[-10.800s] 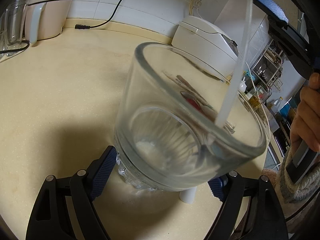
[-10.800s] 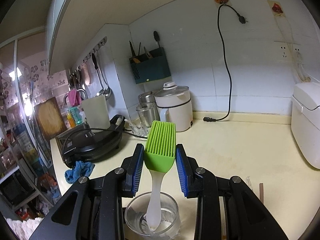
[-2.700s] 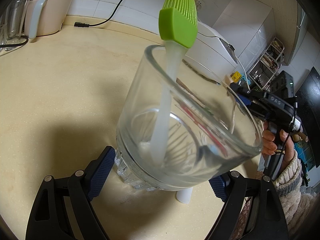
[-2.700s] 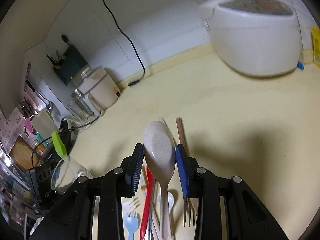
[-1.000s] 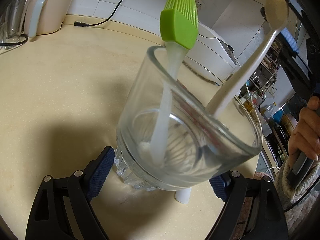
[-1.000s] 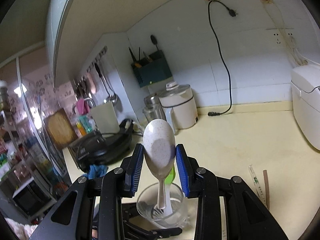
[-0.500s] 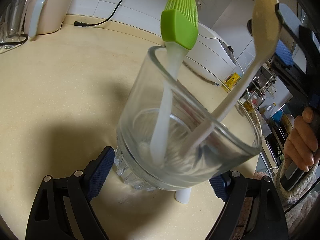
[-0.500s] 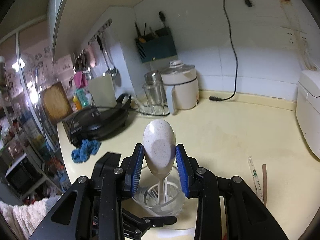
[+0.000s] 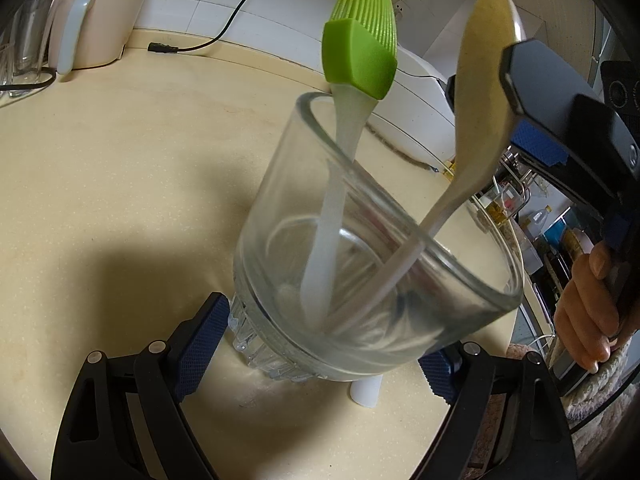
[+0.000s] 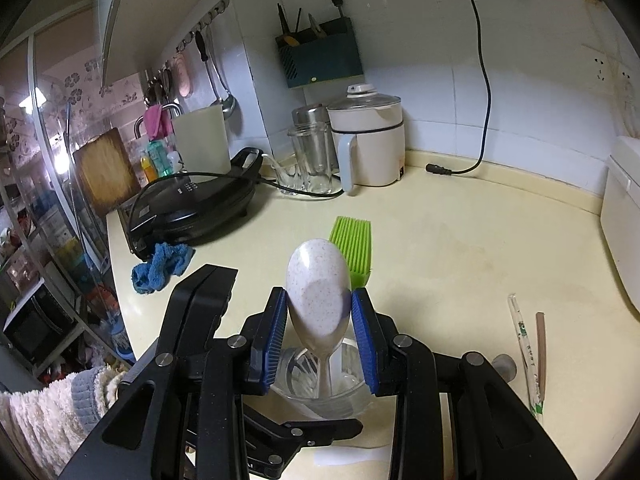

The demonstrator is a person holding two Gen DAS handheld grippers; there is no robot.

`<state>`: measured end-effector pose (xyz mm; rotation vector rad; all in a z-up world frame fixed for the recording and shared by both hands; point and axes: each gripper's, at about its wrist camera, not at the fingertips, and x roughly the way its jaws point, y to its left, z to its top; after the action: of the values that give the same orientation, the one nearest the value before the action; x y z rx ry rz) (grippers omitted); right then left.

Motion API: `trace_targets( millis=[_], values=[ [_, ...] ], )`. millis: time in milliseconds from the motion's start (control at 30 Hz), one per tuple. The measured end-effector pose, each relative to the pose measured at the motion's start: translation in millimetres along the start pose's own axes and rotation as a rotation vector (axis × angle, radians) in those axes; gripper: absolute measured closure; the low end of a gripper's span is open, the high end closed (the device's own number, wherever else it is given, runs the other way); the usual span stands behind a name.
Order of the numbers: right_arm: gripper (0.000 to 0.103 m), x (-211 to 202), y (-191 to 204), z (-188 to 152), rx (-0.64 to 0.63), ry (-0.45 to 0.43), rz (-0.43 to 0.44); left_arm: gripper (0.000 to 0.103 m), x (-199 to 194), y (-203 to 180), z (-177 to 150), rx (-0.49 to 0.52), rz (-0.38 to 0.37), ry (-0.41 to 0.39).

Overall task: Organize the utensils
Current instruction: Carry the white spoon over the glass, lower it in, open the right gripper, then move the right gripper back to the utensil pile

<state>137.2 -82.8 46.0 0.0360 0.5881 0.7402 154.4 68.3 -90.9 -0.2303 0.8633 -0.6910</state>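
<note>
The left wrist view alone shows the person's right hand (image 9: 588, 312) on the grip of the right gripper (image 9: 516, 120), and a small white cylinder (image 9: 366, 392) on the surface (image 9: 120, 168) under the glass. The right wrist view alone shows the far end of the surface: a black griddle (image 10: 192, 208), a blue cloth (image 10: 160, 266), a white kettle (image 10: 368, 144), and a glass straw (image 10: 526, 352) lying beside a brown stick (image 10: 541, 344) off to the right.

The clear glass cup (image 9: 360, 280) stands between the blue-padded fingers (image 9: 198, 344) of the left gripper (image 9: 320, 360), which clasp its faceted base. Inside it lean a green silicone brush (image 9: 360, 52), handle down and head against the far rim, and the handle of a speckled spoon (image 10: 318, 292).

The right gripper's fingers (image 10: 360, 336) are clenched on the spoon's bowl, directly over the cup.

Against a second ago, the spoon handle reaches deeper into the cup, its end now near the bottom beside the brush handle, and the right gripper sits lower and closer to the rim. The cup, brush and left gripper have not shifted.
</note>
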Motion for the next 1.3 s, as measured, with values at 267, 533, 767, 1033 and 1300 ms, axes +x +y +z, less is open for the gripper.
trace_targets(
  millis=[267, 533, 767, 1033, 1300],
  values=[
    [0.069, 1, 11, 0, -0.025, -0.004, 0.002, 0.013, 0, 1, 0, 0.0, 0.0, 0.0],
    [0.063, -3, 7, 2, 0.03, -0.038, 0.087, 0.013, 0, 0, 0, 0.0, -0.001, 0.0],
    [0.063, -23, 2, 7, 0.076, -0.143, 0.09, 0.013, 0, 1, 0, 0.0, -0.001, -0.001],
    [0.063, -69, -27, 15, 0.176, -0.284, 0.036, 0.013, 0, 1, 0, 0.0, -0.001, -0.001],
    [0.063, -114, -66, 11, 0.264, -0.373, -0.047, 0.013, 0, 1, 0, -0.001, -0.001, -0.001]
  ],
)
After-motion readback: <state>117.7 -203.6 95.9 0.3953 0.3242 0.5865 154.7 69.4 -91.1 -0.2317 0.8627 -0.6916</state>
